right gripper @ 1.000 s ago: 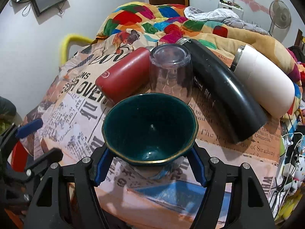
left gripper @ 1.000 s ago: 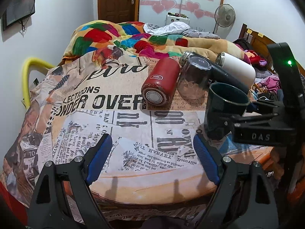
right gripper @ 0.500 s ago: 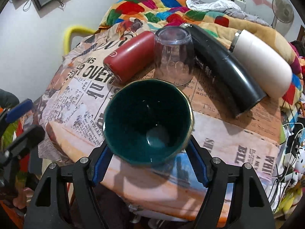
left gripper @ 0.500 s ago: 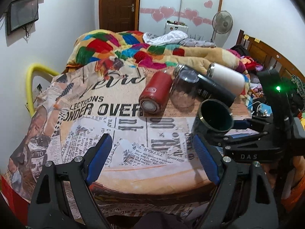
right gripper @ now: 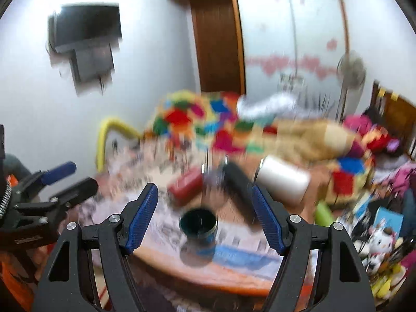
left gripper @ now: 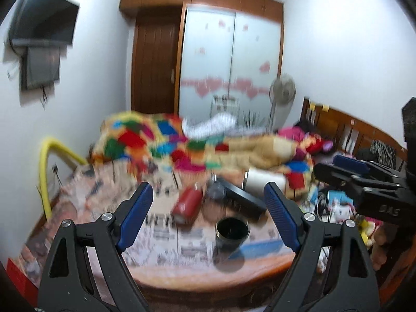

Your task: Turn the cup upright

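cup: the dark green cup (right gripper: 199,225) sits mouth-up on the newspaper-print table (right gripper: 234,273), below and between the right claw's (right gripper: 205,217) tips, clear of both pads

right claw: spread wide, holding nothing

left claw: the left claw (left gripper: 208,217) is also wide and empty; cup (left gripper: 232,232) is out front, a bit right of centre

done: looks like the flip's finished, cup standing by itself

left: pretty much nothing, I'd guess

blur: both views are smeared, so fine detail is iffy

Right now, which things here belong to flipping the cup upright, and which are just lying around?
Job:
green cup, standing upright on the table
right gripper, open

Lying about:
red bottle
black flask
white flask
left gripper, open
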Tool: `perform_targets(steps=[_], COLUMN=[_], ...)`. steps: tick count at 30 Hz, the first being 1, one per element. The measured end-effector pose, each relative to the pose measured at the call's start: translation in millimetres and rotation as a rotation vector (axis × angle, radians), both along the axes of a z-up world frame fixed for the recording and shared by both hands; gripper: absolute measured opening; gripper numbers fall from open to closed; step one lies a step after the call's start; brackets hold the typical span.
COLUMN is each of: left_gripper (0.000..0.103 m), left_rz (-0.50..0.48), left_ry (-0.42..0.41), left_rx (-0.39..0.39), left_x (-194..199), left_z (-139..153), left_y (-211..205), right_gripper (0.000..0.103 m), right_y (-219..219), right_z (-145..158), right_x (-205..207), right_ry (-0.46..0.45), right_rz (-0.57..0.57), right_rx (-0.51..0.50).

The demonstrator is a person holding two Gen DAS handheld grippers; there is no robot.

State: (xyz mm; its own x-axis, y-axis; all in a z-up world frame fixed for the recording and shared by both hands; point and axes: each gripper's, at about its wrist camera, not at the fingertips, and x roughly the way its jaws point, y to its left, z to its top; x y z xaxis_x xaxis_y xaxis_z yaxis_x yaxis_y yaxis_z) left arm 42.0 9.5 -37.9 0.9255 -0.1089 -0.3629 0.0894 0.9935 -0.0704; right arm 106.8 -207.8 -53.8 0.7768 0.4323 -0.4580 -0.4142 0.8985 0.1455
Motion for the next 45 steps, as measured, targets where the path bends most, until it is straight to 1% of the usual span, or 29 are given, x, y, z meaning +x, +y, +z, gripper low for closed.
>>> perform_targets(steps=[1,3,5,6,9,10,11,13,15,16,18,20,26,45], left_gripper=[0.087,0.09,0.09,0.091,0.096,0.097,0.097,0.1,0.103,0.103,0.103,0.103,0.103,0.103], left_rz=[0.005,0.018,0.039,0.048,0.072,0.075,0.078,0.086,0.099,0.101,0.098,0.099,0.101,0.094], left_ry=[-0.053,-0.122,-0.199,-0.223,-0.291,-0.303,-0.313,-0.32,-0.322,-0.32,-0.311,-0.302,-0.296,-0.283], left_rx=[0.013,0.024,0.041,0.046,0.047,0.044,0.041,0.037,0.033,0.029,0.019,0.016,0.017,0.02], left_x=[-13,-31,-52,-58,-79,-82,-86,-90,-91,-91,-90,-89,-88,-86], left_z=[13,27,41,45,54,54,55,54,53,51,49,47,44,40], left_y=[-4,-9,-15,-16,-18,-18,-18,-17,-16,-15,-14,-13,-16,-15], right_gripper=[0.071,0.071,0.072,0.072,0.073,0.073,0.076,0.081,0.088,0.089,0.098,0.102,0.103,0.103], right_y=[-1,-8,-10,-11,-10,-9,-7,-4,-8,-8,-7,-7,-14,-15], right_z=[8,31,43,49,59,60,61,58,56,55,52,50,48,43], right_x=[-6,-28,-43,-52,-72,-76,-80,-81,-84,-84,-83,-81,-90,-92], right_ry=[-0.031,-0.123,-0.178,-0.213,-0.28,-0.292,-0.308,-0.322,-0.327,-0.33,-0.335,-0.338,-0.334,-0.318], right_rz=[-0.007,-0.021,-0.026,-0.03,-0.043,-0.046,-0.055,-0.065,-0.073,-0.08,-0.095,-0.109,-0.125,-0.115], right_rx=[0.011,0.049,0.073,0.087,0.104,0.107,0.113,0.121,0.128,0.13,0.125,0.119,0.108,0.088])
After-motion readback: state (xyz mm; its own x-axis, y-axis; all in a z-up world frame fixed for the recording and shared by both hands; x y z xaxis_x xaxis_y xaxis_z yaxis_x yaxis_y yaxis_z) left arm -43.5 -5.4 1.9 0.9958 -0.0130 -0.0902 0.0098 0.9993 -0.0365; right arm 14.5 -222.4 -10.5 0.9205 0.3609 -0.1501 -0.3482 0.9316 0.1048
